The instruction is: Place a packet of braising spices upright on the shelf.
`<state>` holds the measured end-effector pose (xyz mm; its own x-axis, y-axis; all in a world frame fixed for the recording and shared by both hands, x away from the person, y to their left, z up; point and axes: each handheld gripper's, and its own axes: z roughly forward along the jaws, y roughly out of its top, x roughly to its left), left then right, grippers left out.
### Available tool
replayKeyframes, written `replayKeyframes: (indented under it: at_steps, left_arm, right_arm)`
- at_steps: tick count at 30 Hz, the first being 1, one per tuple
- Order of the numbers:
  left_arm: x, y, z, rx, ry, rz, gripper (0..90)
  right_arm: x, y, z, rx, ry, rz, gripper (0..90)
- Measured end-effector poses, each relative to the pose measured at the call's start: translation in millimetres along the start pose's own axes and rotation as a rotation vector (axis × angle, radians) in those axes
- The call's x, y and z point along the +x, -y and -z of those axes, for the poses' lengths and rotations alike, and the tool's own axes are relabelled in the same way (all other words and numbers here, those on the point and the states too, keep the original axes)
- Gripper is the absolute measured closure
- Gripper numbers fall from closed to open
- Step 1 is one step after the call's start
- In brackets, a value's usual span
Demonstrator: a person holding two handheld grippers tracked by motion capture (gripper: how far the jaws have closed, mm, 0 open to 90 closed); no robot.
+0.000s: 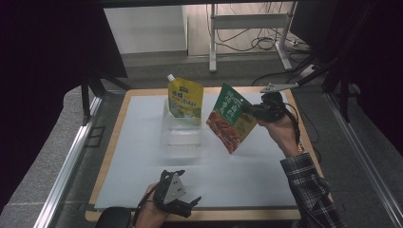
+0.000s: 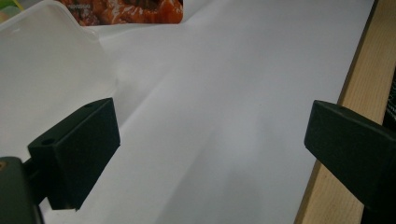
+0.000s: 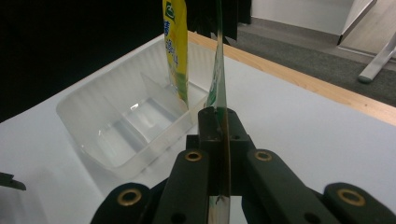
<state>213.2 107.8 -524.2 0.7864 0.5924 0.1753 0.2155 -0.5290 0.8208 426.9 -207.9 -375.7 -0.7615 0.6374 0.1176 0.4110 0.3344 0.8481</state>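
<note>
Right of centre in the high view, the right gripper [image 1: 248, 110] has the green and red pouch [image 1: 231, 118] up in the air, clear of the white sheet [image 1: 142, 156], tilted so its red lower corner points down toward the middle of the frame. In the right gripper view the jaws are clamped tight on the pouch's thin edge [image 3: 223, 154], and the pouch runs straight up the centre of that picture, seen edge-on. The person's hand [image 1: 281, 132] grips the tool from the right, a plaid sleeve [image 1: 309, 185] coming up from the lower right corner. Just left of the lifted pouch, upper centre of the high view, stands the yellow spouted pouch [image 1: 185, 98], upright in the far end of the clear plastic tray [image 1: 183, 137]. The right gripper view shows that tray [image 3: 116, 135] at centre left, with a divider across it and the yellow pouch [image 3: 175, 51] standing in the compartment beyond the divider; the nearer compartment holds nothing I can make out. Down at the bottom centre of the high view, the left gripper [image 1: 187, 205] sits low near the front edge of the table [image 1: 110, 156], well apart from the tray. In the left gripper view its jaws stand wide, nothing between them but bare white sheet [image 2: 224, 121], with the tray's rim [image 2: 56, 42] at upper left and the table's wooden edge [image 2: 359, 79] along the right side.
</note>
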Motion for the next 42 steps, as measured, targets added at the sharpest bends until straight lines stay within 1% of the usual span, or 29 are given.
replayKeyframes:
  at_steps: [1,2,4,9,11,12,17,24,27,31,32,33,34,37,42]
  left_arm:
    - [0.0,0.0,-0.1,0.0,0.0,0.0,3.1]
    - [0.1,0.0,-0.3,0.0,0.0,0.0,3.1]
    - [0.5,0.0,0.0,0.008,0.0,-0.008,3.1]
    - [0.0,-0.1,-0.2,0.002,-0.001,-0.003,3.1]
    - [0.3,-0.1,0.1,0.007,-0.001,-0.007,3.1]
    - [-0.4,-0.1,-0.4,0.0,-0.001,0.002,3.1]
    - [-0.6,-0.2,-0.5,0.0,-0.001,0.0,3.1]
    - [-0.9,-0.4,-0.3,-0.001,-0.001,-0.003,3.1]
    - [-1.0,-0.6,-0.1,-0.002,-0.002,-0.005,3.1]
    - [-0.9,-0.7,0.1,-0.004,-0.002,-0.004,3.1]
    - [-0.8,-0.7,0.4,-0.006,-0.003,-0.002,3.1]
    - [-0.8,-0.7,0.4,-0.006,-0.003,-0.002,3.0]
    - [0.1,-0.8,1.1,-0.003,-0.003,-0.006,3.0]
    - [0.3,-0.7,1.1,-0.005,-0.003,-0.002,2.8]
    - [0.4,-0.8,1.1,-0.018,0.006,0.017,2.4]
  right_arm:
    - [0.5,-1.2,0.2,-0.001,0.001,0.005,89.0]
    - [1.3,-2.4,0.7,0.0,-0.001,-0.001,89.0]
    - [2.0,-4.5,1.4,-0.001,0.005,0.01,89.0]
    - [3.1,-9.1,4.2,-0.003,0.017,0.029,89.0]
    - [3.3,-10.7,6.2,-0.005,0.02,0.031,89.0]
    - [3.3,-11.5,7.1,-0.01,0.021,0.032,89.0]
    - [3.6,-16.3,13.1,-0.021,0.021,0.031,89.0]
    - [7.8,-22.5,21.0,-0.039,-0.006,0.036,89.0]
    - [10.0,-23.2,22.7,-0.04,-0.026,0.032,89.0]
    - [12.0,-23.9,23.9,-0.045,-0.04,0.031,89.0]
    - [13.2,-24.8,24.5,-0.048,-0.051,0.03,89.0]
    - [13.2,-24.8,24.5,-0.048,-0.051,0.03,89.0]
    - [14.5,-26.0,25.3,-0.049,-0.06,0.031,89.0]
    - [15.8,-27.5,25.6,-0.052,-0.066,0.035,89.0]
    - [19.3,-33.2,25.1,-0.056,-0.101,0.044,89.0]
